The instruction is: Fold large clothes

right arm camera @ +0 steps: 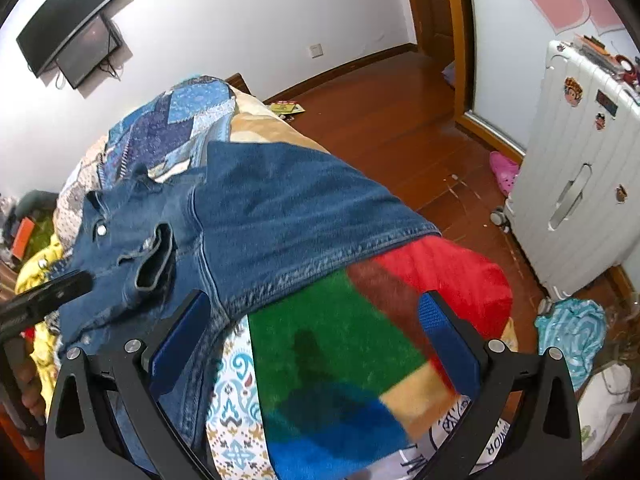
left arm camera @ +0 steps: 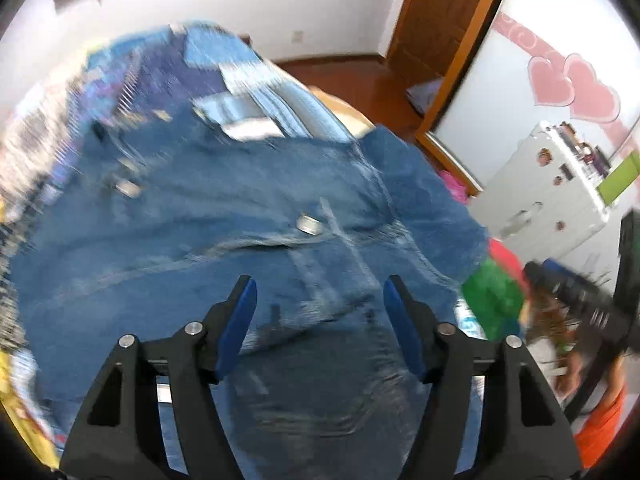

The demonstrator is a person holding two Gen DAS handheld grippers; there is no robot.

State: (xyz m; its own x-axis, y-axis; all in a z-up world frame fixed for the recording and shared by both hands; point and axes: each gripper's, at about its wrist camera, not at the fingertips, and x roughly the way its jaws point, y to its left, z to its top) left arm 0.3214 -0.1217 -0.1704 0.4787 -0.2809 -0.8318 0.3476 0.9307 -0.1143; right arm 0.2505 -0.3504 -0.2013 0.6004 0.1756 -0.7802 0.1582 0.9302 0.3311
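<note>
The denim jacket (right arm camera: 280, 216) lies spread over the bed (right arm camera: 256, 128), its hem hanging toward the striped blanket (right arm camera: 352, 340). Both the left claw (left arm camera: 320, 300) and right claw (right arm camera: 316, 324) are spread, gripping nothing. A careless pinch could catch the blanket too, or drag the jacket floorward.

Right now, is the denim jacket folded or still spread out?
Mostly spread, not yet neatly folded: the denim jacket lies across the bed, hem along the colorful blanket, one cuff bunched. Both grippers, left and right, are open.
</note>
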